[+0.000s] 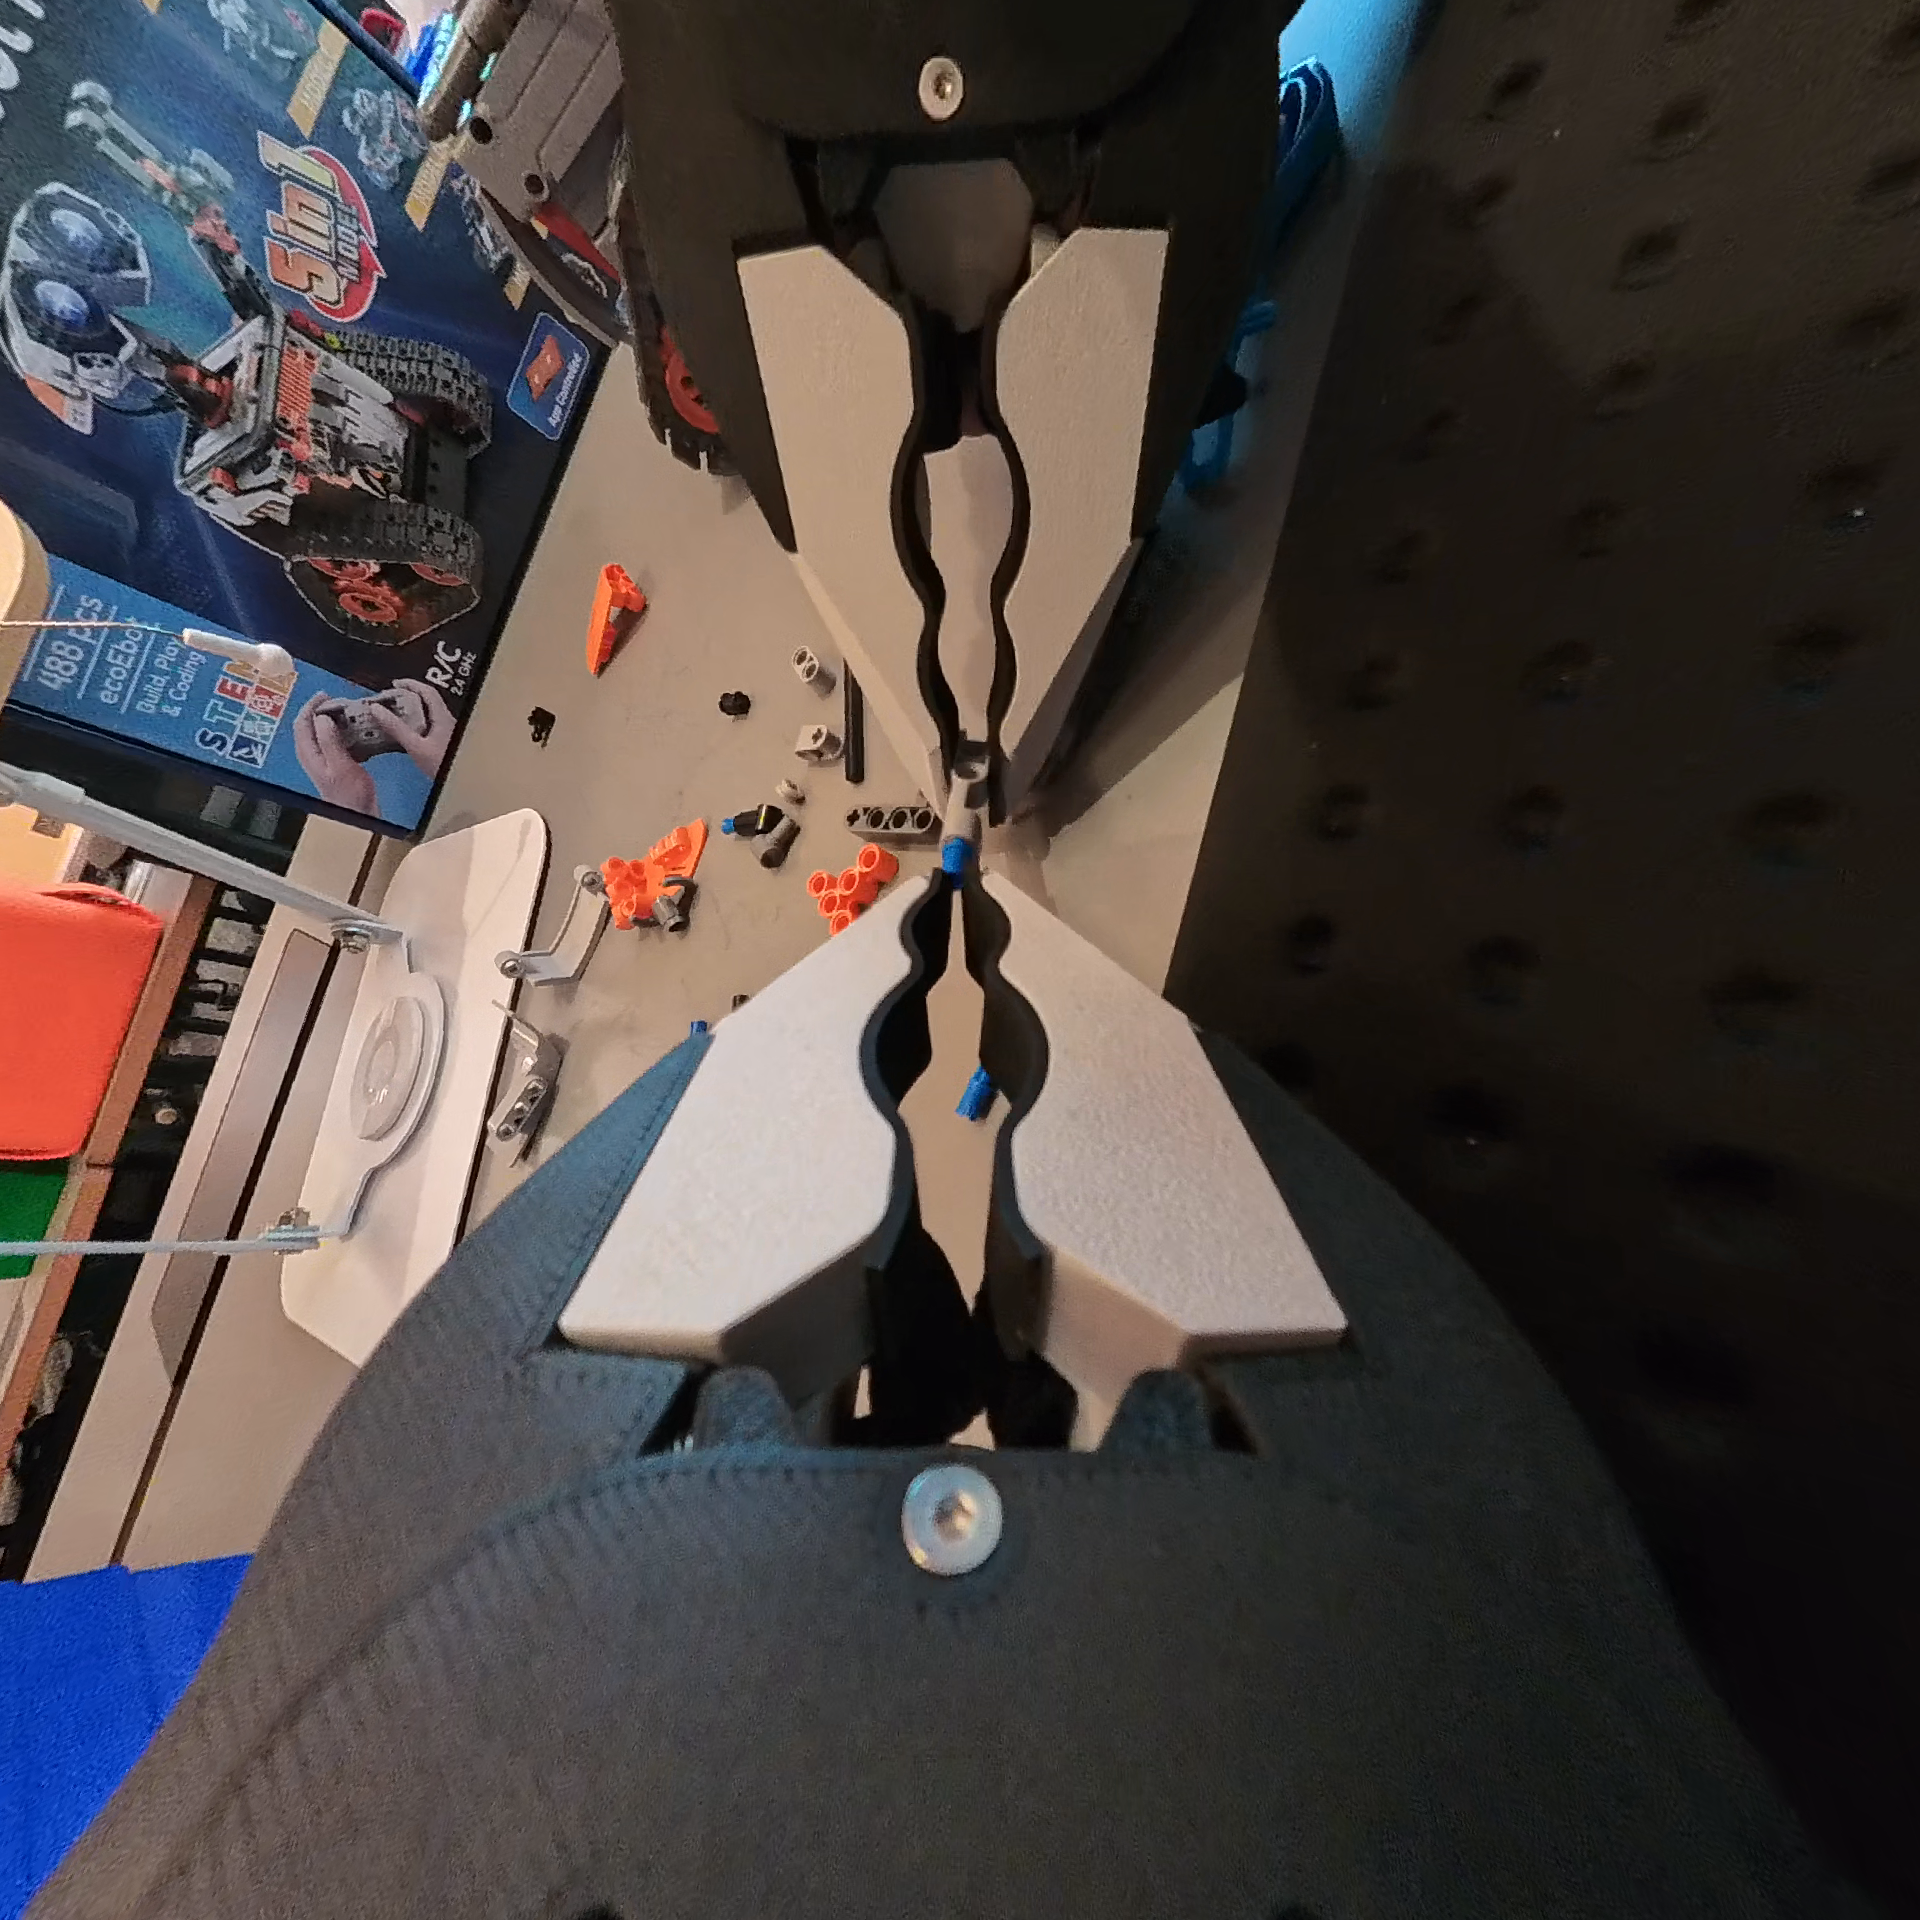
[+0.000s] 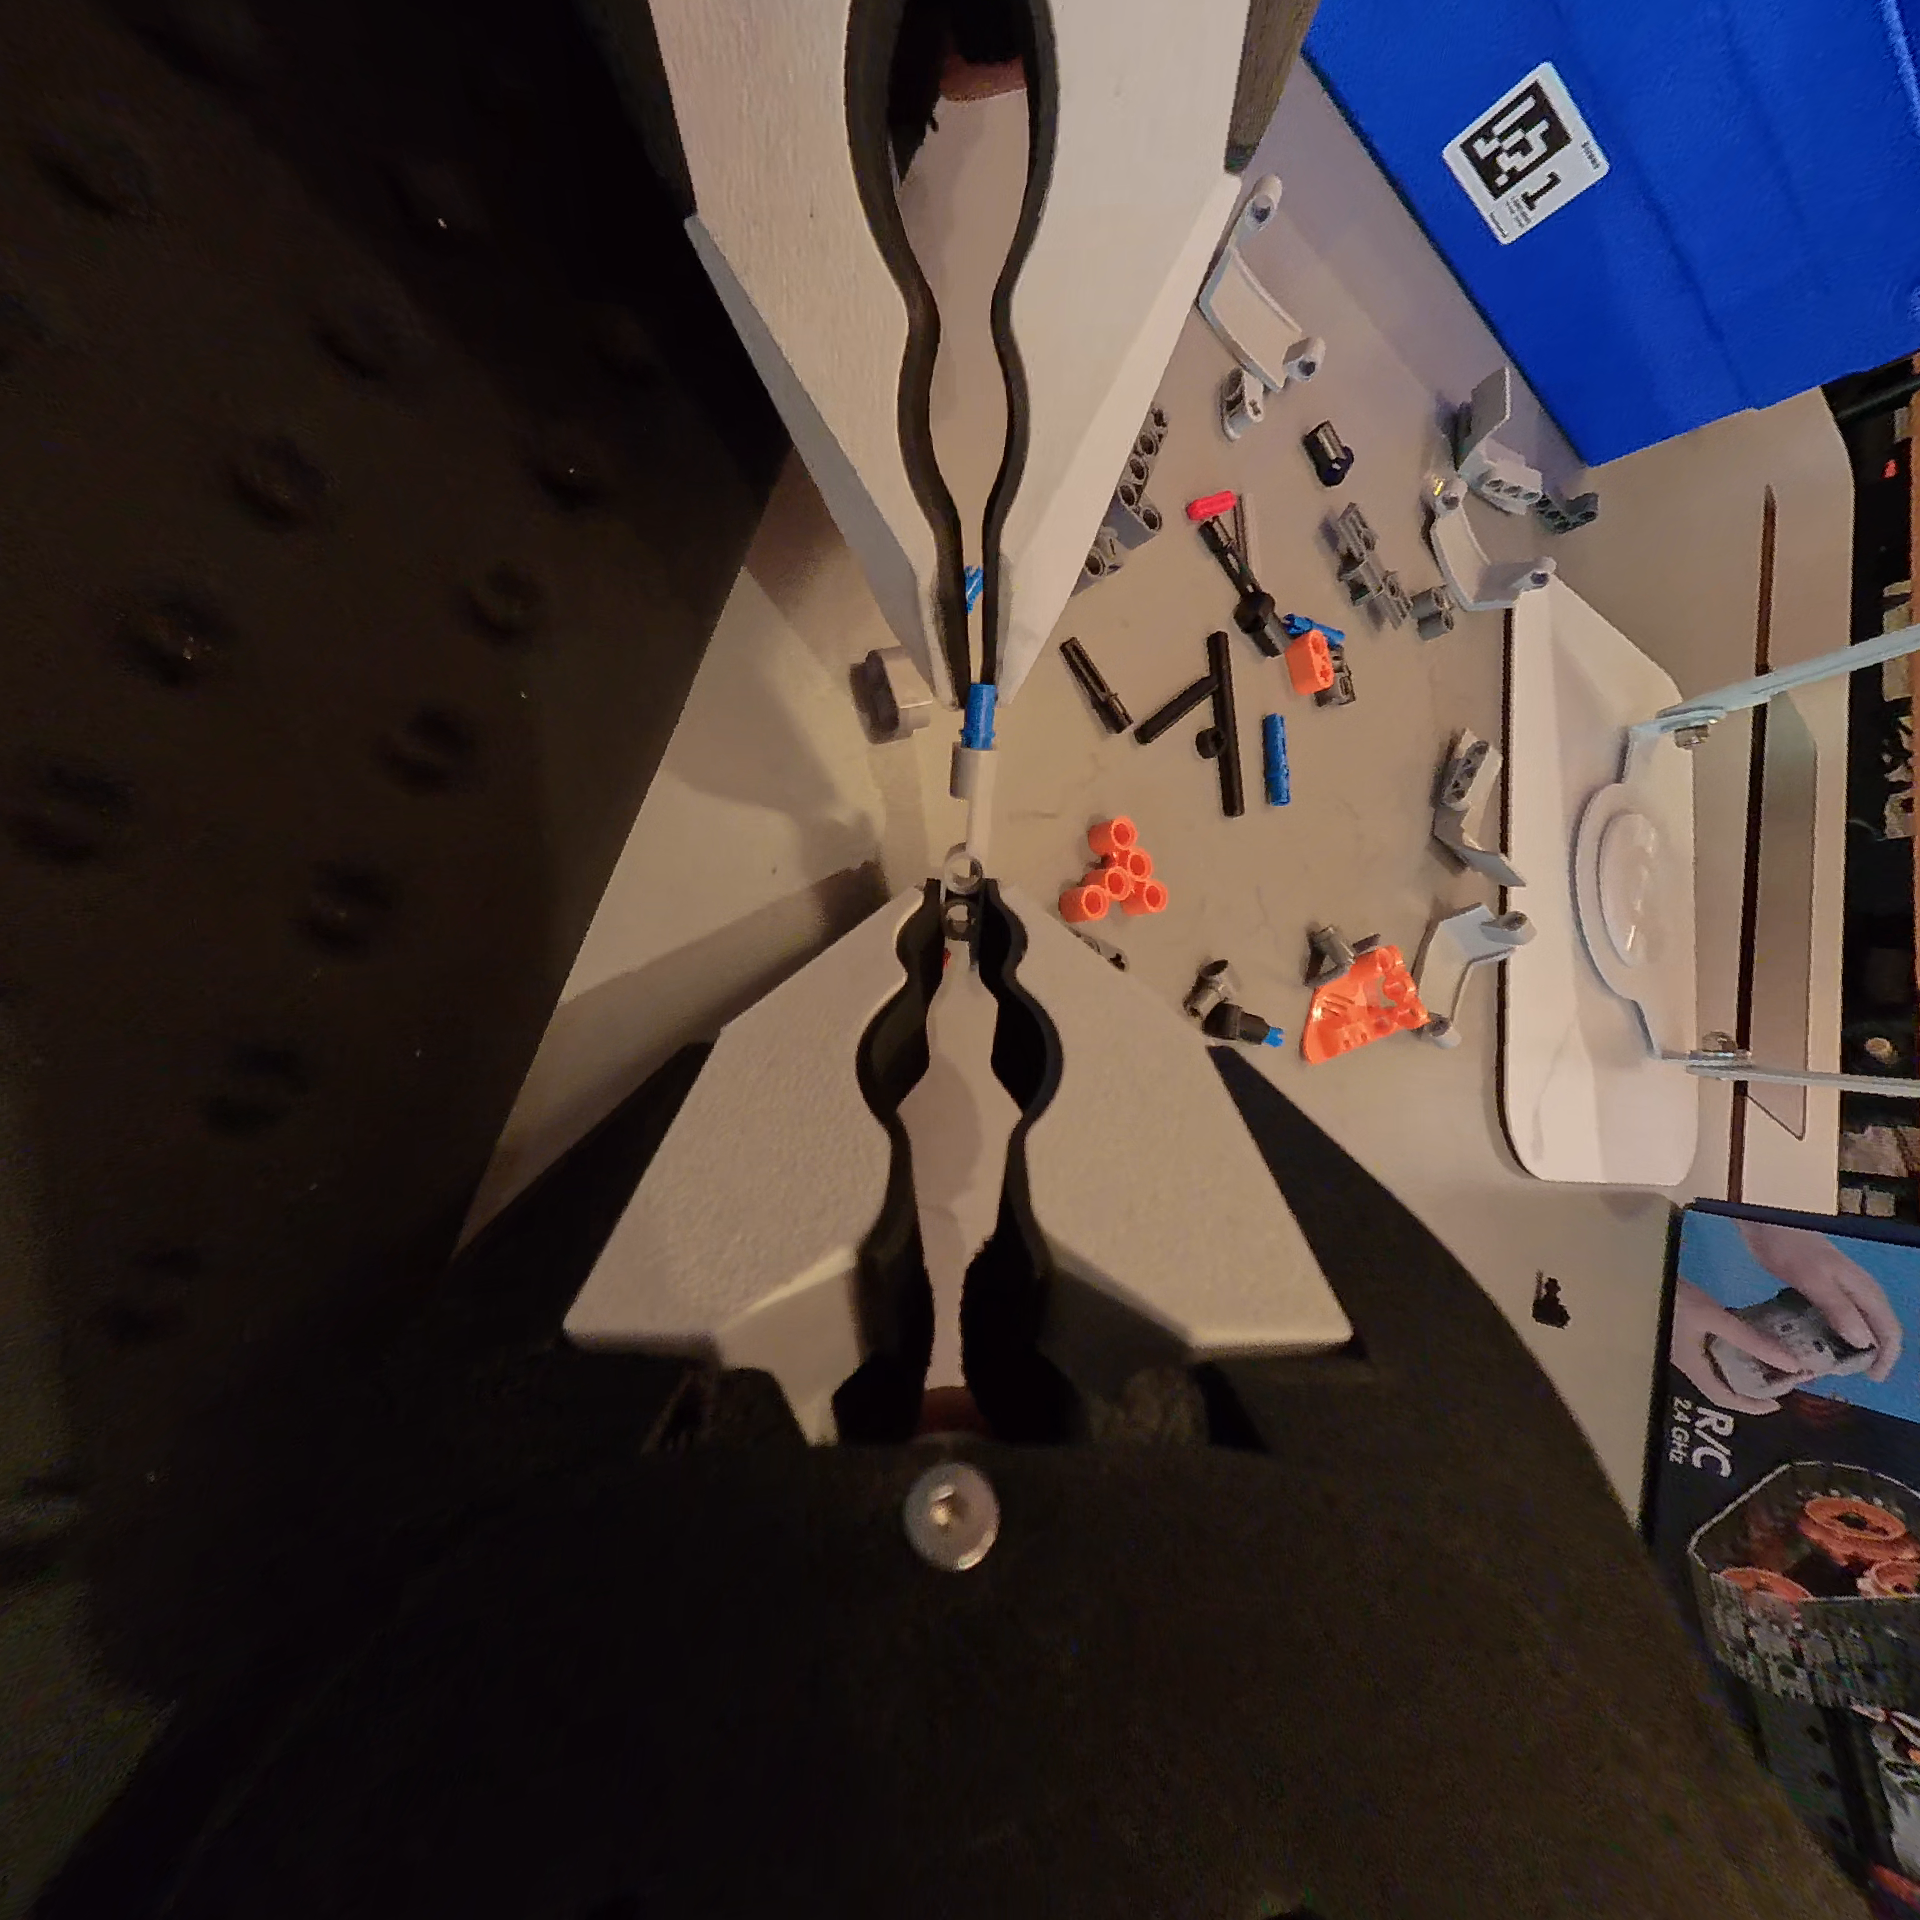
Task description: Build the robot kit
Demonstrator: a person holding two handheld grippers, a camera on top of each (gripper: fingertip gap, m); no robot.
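Observation:
My two grippers meet tip to tip above a grey table (image 1: 644, 520). My left gripper (image 1: 956, 888) is shut on a small blue pin (image 1: 954, 854). My right gripper (image 2: 961, 902) is shut on a light grey connector piece (image 2: 964, 831). The blue pin (image 2: 977, 719) and the grey connector (image 1: 966, 795) touch end to end, in line between the tips. In the left wrist view the right gripper (image 1: 971, 774) comes in from the top. In the right wrist view the left gripper (image 2: 975, 681) comes in from the top. Another small blue piece (image 1: 975, 1093) shows in the gap between the left fingers.
Loose building pieces lie under the grippers: orange connectors (image 2: 1114, 885), black axles (image 2: 1224, 722), grey beams (image 2: 1127, 509). A blue bin (image 2: 1662, 208), a white stand base (image 2: 1600, 883) and a toy box (image 1: 239, 416) border them. A dark dimpled foam wall (image 1: 1610, 727) stands close beside. Less than 4 cm separates the two grippers' tips.

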